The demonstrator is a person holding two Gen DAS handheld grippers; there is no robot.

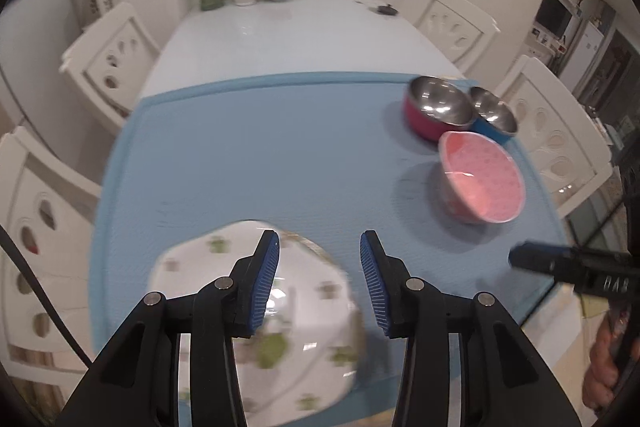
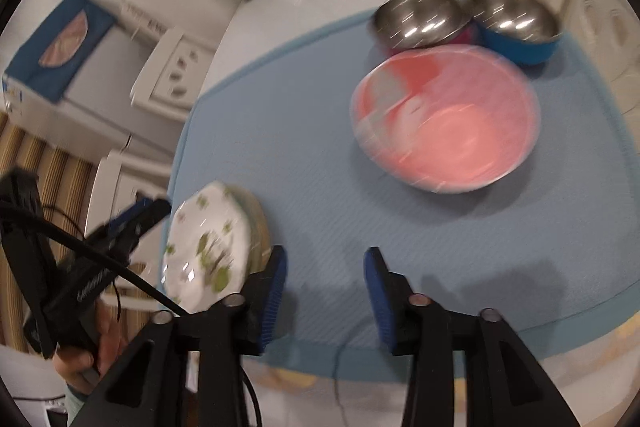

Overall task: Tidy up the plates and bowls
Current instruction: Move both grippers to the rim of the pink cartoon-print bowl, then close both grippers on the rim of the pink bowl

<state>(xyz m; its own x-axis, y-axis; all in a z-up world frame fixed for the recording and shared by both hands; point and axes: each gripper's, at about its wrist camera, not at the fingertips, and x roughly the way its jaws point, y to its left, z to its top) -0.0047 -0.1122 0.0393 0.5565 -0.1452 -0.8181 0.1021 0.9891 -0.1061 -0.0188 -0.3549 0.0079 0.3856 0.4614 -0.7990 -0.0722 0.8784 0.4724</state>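
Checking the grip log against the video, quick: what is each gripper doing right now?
Left gripper: open, holding nothing, above the stacked white plate.
Right gripper: open, holding nothing, only the blue mat between its fingers.

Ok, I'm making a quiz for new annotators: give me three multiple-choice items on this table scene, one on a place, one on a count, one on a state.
1. Where do the bowls sit on the blue mat?
A. far right part
B. near left corner
C. off the mat

2. How many bowls have a shiny steel inside?
A. one
B. two
C. four

3. What is between the right gripper fingers?
A. a plate
B. the pink bowl
C. nothing

Key: 1 A, the pink bowl, magenta steel bowl and blue steel bowl cluster there; 2 B, those two steel bowls; 3 C, only mat shows in the gap.
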